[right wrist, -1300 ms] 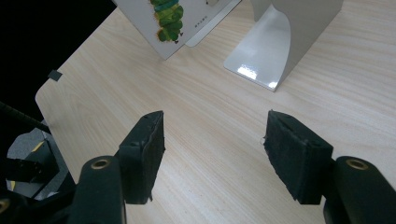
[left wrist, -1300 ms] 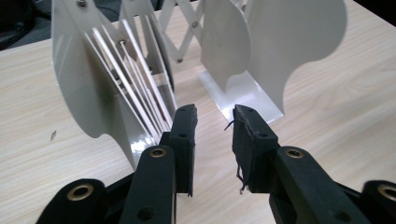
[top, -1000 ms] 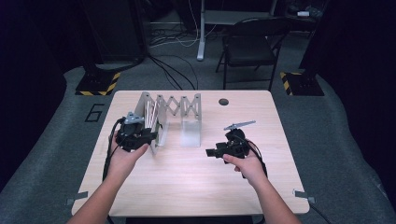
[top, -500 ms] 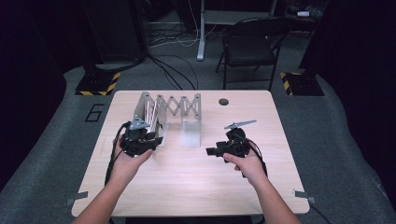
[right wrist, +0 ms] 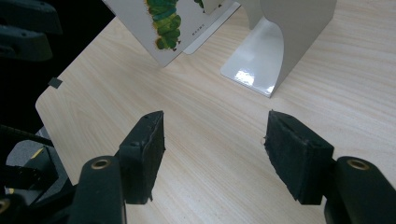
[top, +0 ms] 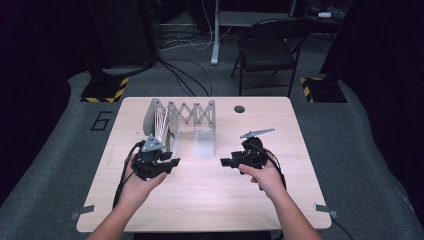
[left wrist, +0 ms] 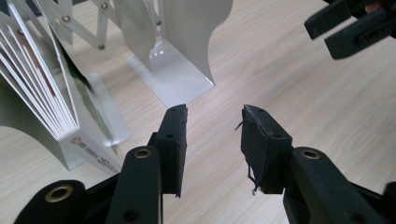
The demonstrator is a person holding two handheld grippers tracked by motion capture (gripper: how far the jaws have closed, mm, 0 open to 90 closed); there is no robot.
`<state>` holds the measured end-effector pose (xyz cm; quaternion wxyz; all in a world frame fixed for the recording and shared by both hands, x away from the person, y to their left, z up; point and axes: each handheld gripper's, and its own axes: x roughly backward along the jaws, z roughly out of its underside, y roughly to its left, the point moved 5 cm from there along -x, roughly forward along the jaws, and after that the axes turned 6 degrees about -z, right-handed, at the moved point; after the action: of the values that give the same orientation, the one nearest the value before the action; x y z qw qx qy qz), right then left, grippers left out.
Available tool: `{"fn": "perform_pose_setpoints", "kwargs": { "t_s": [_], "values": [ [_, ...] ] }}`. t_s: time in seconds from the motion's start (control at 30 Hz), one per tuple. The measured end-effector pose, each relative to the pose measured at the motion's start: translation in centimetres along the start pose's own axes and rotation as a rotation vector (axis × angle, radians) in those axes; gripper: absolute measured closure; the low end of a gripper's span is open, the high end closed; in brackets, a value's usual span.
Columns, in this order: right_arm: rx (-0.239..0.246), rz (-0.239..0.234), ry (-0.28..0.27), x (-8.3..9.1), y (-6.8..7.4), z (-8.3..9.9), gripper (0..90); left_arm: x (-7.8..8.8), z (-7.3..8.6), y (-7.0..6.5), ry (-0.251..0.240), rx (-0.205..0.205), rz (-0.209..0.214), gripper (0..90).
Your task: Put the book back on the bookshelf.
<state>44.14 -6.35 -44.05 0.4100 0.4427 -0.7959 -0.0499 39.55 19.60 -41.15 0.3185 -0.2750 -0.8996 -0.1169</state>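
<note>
A thin picture book with a white spine and a green caterpillar on its cover stands upright in the left end of a white accordion book rack. My left gripper hovers just in front of the book. Its jaws have just been opening, and nothing is between them. My right gripper is held to the right of the rack's right end plate. It points left toward the other gripper, and its jaws are open and empty.
The rack's right end plate stands between the two grippers, a little farther back. A round cable hole lies near the wooden table's far edge. A folding chair and cables on the floor sit beyond the table.
The left gripper has drawn back from the book toward the near edge, a little to the right and lower. The book stays in the rack. The right hand has kept still.
</note>
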Motion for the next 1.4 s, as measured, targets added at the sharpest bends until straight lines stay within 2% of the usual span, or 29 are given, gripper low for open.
{"fn": "perform_pose_setpoints", "kwargs": {
  "t_s": [0.1,0.17,0.27,0.37,0.5,0.7,0.83,0.93,1.1,1.3,1.4],
  "values": [
    [0.004,0.001,0.002,-0.1,0.0,0.0,37.6,0.0,1.0,-0.2,0.018,-0.005,0.018,59.3],
    [0.006,0.003,0.003,-0.1,0.0,0.0,37.6,-0.1,1.4,-0.3,0.016,0.000,0.023,58.5],
    [0.007,0.005,0.006,-0.2,0.0,0.0,37.5,-0.2,2.8,-0.6,0.010,-0.004,0.036,56.1],
    [0.007,0.008,0.005,-0.1,-0.1,0.1,37.5,-0.1,3.5,-0.7,0.019,-0.003,0.066,52.5],
    [0.001,0.011,0.002,0.0,-0.2,0.1,37.5,0.0,4.3,-0.6,0.012,-0.008,0.066,49.7],
    [-0.003,0.013,0.005,0.0,-0.1,0.2,37.4,-0.7,6.1,-0.4,0.018,0.023,0.051,44.6],
    [-0.002,0.013,0.004,0.0,-0.1,0.2,37.4,-1.3,7.2,0.0,0.028,0.020,0.036,43.1],
    [-0.002,0.017,0.006,0.0,-0.2,0.2,37.3,-2.0,8.1,0.4,0.036,0.002,0.028,42.3],
    [0.004,0.018,0.008,-0.1,-0.2,0.2,37.1,-3.3,9.8,1.2,0.033,0.020,0.010,41.6],
    [-0.001,0.021,0.016,-0.4,-0.3,0.4,36.9,-4.1,10.7,1.7,0.034,0.020,-0.005,41.6],
    [0.008,0.022,0.021,-0.5,-0.3,0.5,36.9,-4.3,11.0,1.8,0.051,0.015,-0.003,41.6]
  ]
}}
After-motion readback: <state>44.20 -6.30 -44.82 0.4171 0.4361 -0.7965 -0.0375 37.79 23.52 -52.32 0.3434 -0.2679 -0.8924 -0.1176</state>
